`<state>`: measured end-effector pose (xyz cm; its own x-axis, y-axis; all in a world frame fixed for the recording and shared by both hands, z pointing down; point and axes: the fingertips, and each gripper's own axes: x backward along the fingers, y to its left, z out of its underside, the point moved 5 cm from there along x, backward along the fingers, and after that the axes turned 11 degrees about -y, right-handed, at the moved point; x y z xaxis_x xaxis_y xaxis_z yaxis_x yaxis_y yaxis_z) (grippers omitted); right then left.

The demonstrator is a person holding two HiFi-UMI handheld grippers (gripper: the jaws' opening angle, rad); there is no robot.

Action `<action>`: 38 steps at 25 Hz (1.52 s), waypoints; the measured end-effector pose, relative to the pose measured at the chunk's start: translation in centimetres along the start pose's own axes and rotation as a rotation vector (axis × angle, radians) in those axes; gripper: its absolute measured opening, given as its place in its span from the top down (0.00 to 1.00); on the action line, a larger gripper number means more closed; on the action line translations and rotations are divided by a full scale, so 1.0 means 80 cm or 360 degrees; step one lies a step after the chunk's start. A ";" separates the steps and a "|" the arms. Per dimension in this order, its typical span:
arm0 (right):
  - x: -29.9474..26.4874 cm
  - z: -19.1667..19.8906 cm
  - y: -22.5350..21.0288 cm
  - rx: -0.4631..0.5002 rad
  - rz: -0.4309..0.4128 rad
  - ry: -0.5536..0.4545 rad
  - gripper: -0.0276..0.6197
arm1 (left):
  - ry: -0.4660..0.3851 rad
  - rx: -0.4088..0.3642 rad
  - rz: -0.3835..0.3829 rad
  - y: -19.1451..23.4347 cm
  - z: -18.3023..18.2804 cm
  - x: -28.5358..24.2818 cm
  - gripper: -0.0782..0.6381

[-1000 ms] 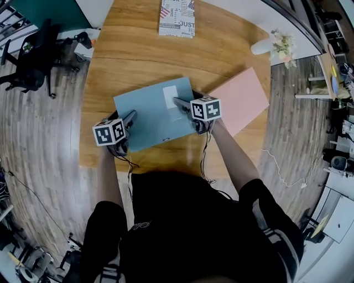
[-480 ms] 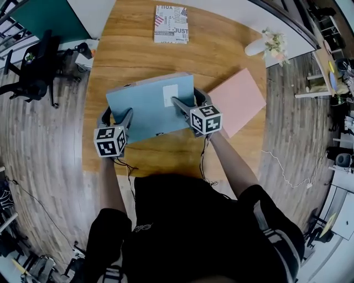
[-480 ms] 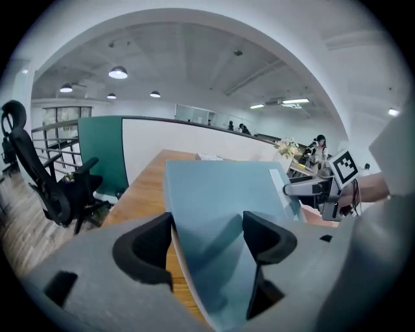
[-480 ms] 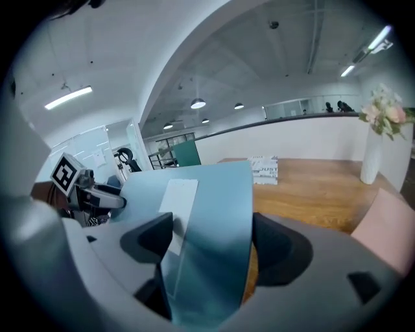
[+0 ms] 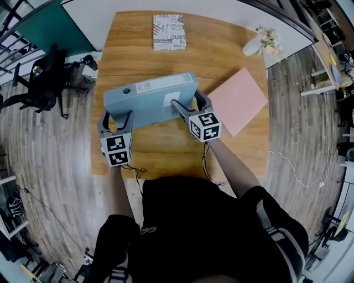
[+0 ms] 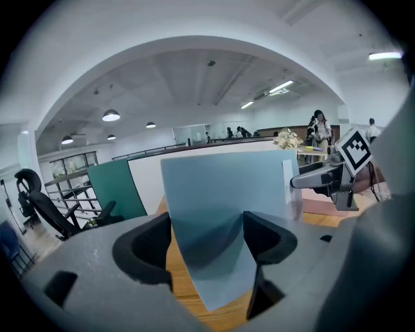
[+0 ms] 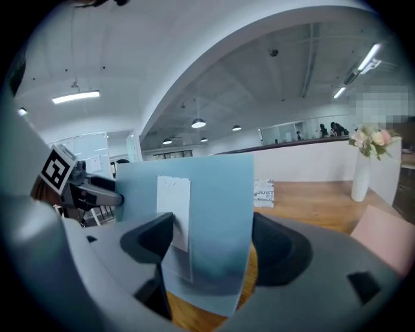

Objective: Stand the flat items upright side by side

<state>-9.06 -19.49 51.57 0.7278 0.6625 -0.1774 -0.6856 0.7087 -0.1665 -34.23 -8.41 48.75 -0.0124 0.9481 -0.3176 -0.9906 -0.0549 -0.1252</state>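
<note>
A blue binder (image 5: 149,102) is held up over the wooden table (image 5: 166,149), spine with label and finger hole uppermost. My left gripper (image 5: 117,117) is shut on its left edge and my right gripper (image 5: 187,99) is shut on its right edge, by a white label. In the left gripper view the binder (image 6: 220,214) fills the gap between the jaws of the left gripper (image 6: 207,243). The right gripper view shows the binder (image 7: 201,214) clamped in the right gripper (image 7: 214,249). A pink flat folder (image 5: 238,102) lies to the right. A printed book (image 5: 169,32) lies flat at the far edge.
A white vase with flowers (image 5: 260,41) stands at the table's far right corner. A black office chair (image 5: 41,83) is on the floor to the left. A white partition (image 5: 99,5) runs along the far side of the table.
The binder has gone from lying flat to raised and tipped up, its spine now on top. Both grippers rose with it, still gripping its two side edges.
</note>
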 end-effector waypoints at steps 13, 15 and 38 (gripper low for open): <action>0.031 0.010 0.001 0.0289 -0.0229 0.0139 0.36 | -0.0146 0.0140 -0.0108 -0.027 0.039 0.036 0.39; 0.044 0.006 -0.007 0.0382 -0.0322 0.0195 0.31 | -0.0144 0.0146 -0.0085 -0.036 0.040 0.038 0.40; 0.068 -0.082 -0.006 0.1271 -0.1099 0.0924 0.27 | -0.0233 0.0256 -0.0105 -0.024 0.048 0.044 0.40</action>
<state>-4.92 -17.82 44.33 0.6812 0.0216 -0.7318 0.1981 0.9568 0.2127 -32.91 -3.75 51.45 0.0452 0.9840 -0.1722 -0.9987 0.0484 0.0140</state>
